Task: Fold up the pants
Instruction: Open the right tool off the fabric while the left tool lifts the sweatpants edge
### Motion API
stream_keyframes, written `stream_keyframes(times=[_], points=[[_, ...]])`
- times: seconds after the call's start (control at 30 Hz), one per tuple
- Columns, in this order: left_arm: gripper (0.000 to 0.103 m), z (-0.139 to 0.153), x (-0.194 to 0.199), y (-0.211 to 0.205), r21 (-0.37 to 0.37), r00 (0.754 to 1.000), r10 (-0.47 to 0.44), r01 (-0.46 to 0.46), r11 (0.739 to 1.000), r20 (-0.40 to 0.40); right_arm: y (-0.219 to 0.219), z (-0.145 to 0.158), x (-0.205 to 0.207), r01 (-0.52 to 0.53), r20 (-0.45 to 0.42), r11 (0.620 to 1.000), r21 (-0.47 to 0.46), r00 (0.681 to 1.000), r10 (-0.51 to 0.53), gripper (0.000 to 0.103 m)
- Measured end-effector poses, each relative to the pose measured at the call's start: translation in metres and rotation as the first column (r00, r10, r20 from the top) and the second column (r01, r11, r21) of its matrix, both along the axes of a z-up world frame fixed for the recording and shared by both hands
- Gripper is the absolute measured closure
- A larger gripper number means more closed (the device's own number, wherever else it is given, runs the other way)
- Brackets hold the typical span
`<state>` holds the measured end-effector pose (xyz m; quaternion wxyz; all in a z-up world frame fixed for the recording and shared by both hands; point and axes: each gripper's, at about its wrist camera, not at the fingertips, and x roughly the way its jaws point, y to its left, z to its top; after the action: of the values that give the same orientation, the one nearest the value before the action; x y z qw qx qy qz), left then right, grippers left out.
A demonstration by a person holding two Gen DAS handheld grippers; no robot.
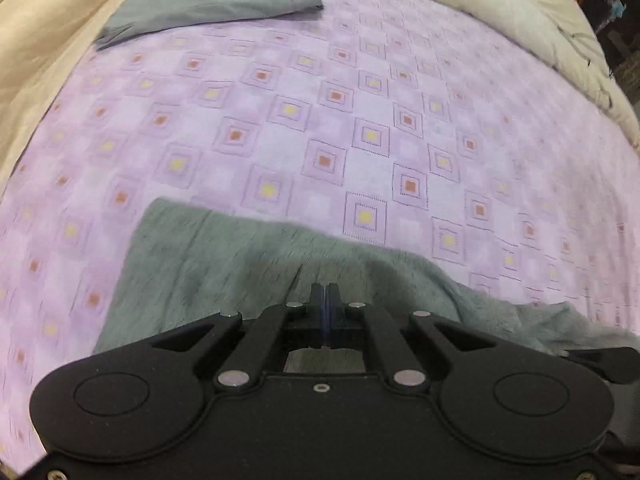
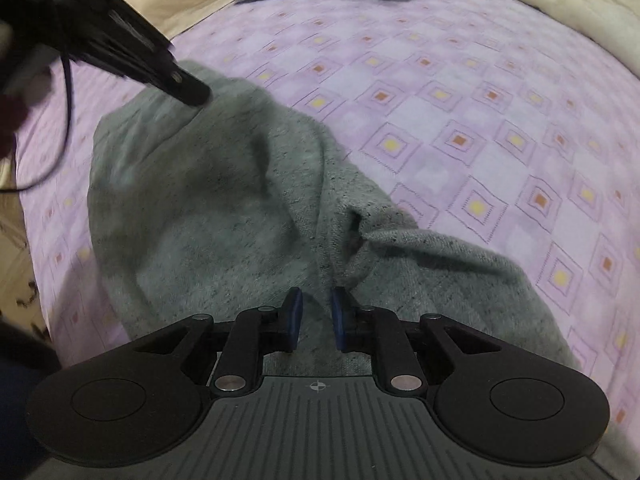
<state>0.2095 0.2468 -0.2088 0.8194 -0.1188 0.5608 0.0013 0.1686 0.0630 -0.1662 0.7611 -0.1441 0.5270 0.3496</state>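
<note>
Your left claw [image 1: 325, 286] is squeezed all the way closed. Its blue tips sit down in the gray pants [image 1: 224, 256], where the cloth puckers around them, so it looks like it is pinching a fold of the pants. The tips are tucked into the cloth, so you cannot see the pinch itself.

Your right claw [image 2: 316, 300] is a little bit open. A ridge of the pants runs up between its two blue tips, but the tips do not look like they are pressing on it.

The pants lie bunched on the purple bed cover [image 2: 500, 128], right under and in front of both claws. Far ahead of your claws, at the far edge of the bed, another gray cloth [image 1: 224, 0] lies folded flat. A beige blanket [image 1: 520, 20] is heaped beyond it.
</note>
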Motion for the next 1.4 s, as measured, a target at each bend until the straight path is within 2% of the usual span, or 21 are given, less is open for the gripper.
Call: stream_keyframes(times=[0.07, 0.1, 0.13, 0.2, 0.3, 0.37, 0.43, 0.53, 0.63, 0.7, 0.77, 0.83, 0.9, 0.97, 1.03, 1.17, 1.23, 1.3, 1.4], points=[[0.095, -0.009, -0.002, -0.001, 0.025, 0.999, -0.006, 0.007, 1.000, -0.035, -0.005, 0.004, 0.002, 0.022, 0.000, 1.000, 0.014, 1.000, -0.022, 0.087], [0.094, -0.020, -0.004, 0.000, 0.042, 0.997, -0.003, 0.006, 0.999, -0.078, -0.007, 0.006, 0.003, 0.029, 0.003, 0.999, 0.018, 1.000, -0.029, 0.087], [0.089, -0.030, -0.008, 0.001, 0.058, 0.993, 0.003, 0.004, 0.998, -0.115, -0.010, 0.008, 0.003, 0.034, 0.007, 0.999, 0.020, 0.999, -0.034, 0.087], [0.089, -0.033, -0.024, 0.005, 0.039, 0.998, 0.001, 0.002, 0.999, -0.058, -0.015, 0.016, 0.005, 0.047, 0.017, 0.998, 0.032, 0.999, -0.047, 0.087], [0.089, -0.035, -0.034, 0.013, 0.007, 0.998, 0.015, -0.014, 1.000, -0.053, -0.025, 0.032, 0.011, 0.081, 0.050, 0.994, 0.067, 0.995, -0.085, 0.083], [0.089, -0.035, -0.034, 0.017, -0.011, 0.998, 0.033, -0.034, 0.999, -0.061, -0.033, 0.044, 0.021, 0.133, 0.091, 0.985, 0.110, 0.985, -0.143, 0.070], [0.089, -0.035, -0.035, 0.017, -0.012, 0.997, 0.042, -0.043, 0.999, -0.065, -0.043, 0.050, 0.033, 0.180, 0.110, 0.972, 0.149, 0.974, -0.198, 0.063], [0.089, -0.034, -0.037, 0.013, 0.017, 0.998, 0.024, -0.023, 1.000, -0.050, -0.050, 0.039, 0.064, 0.223, 0.092, 0.964, 0.145, 0.967, -0.237, 0.061], [0.089, -0.033, -0.034, 0.006, 0.046, 0.999, 0.007, -0.005, 0.999, -0.044, -0.053, 0.025, 0.087, 0.219, 0.046, 0.966, 0.138, 0.973, -0.227, 0.058], [0.089, -0.033, -0.034, 0.006, 0.048, 0.999, 0.008, -0.006, 0.999, -0.045, -0.052, 0.015, 0.095, 0.191, -0.072, 0.971, 0.145, 0.981, -0.182, 0.058], [0.089, -0.033, -0.036, 0.008, 0.036, 0.999, 0.014, -0.013, 0.999, -0.043, -0.047, 0.005, 0.092, 0.122, -0.217, 0.980, 0.158, 0.972, -0.086, 0.058], [0.089, -0.034, -0.036, 0.010, 0.025, 0.999, 0.020, -0.019, 0.999, -0.040, -0.038, -0.003, 0.083, 0.042, -0.291, 0.988, 0.149, 0.957, 0.003, 0.056], [0.089, -0.035, -0.036, 0.010, 0.021, 0.999, 0.020, -0.020, 1.000, -0.039, -0.033, -0.003, 0.081, 0.019, -0.221, 0.989, 0.143, 0.975, 0.014, 0.058], [0.089, -0.035, -0.036, 0.010, 0.020, 0.999, 0.022, -0.021, 1.000, -0.040, -0.035, -0.006, 0.092, 0.137, -0.181, 0.984, 0.115, 0.977, -0.115, 0.057], [0.089, -0.035, -0.035, 0.010, 0.017, 0.999, 0.023, -0.022, 1.000, -0.040, -0.035, -0.011, 0.103, 0.185, -0.238, 0.974, 0.132, 0.960, -0.150, 0.057], [0.089, -0.034, -0.037, 0.013, 0.003, 0.999, 0.030, -0.030, 1.000, -0.038, -0.022, -0.011, 0.102, 0.071, -0.338, 0.975, 0.211, 0.941, 0.005, 0.057], [0.089, -0.034, -0.037, 0.014, -0.003, 0.999, 0.031, -0.031, 1.000, -0.036, -0.025, -0.006, 0.109, 0.131, -0.275, 0.968, 0.216, 0.959, -0.068, 0.057], [0.089, -0.034, -0.037, 0.015, -0.006, 0.999, 0.031, -0.031, 0.999, -0.035, -0.031, -0.010, 0.120, 0.225, -0.319, 0.938, 0.264, 0.938, -0.136, 0.057], [0.089, -0.034, -0.037, 0.015, -0.009, 0.999, 0.030, -0.030, 1.000, -0.035, -0.025, -0.014, 0.134, 0.296, -0.380, 0.893, 0.340, 0.912, -0.157, 0.057]])
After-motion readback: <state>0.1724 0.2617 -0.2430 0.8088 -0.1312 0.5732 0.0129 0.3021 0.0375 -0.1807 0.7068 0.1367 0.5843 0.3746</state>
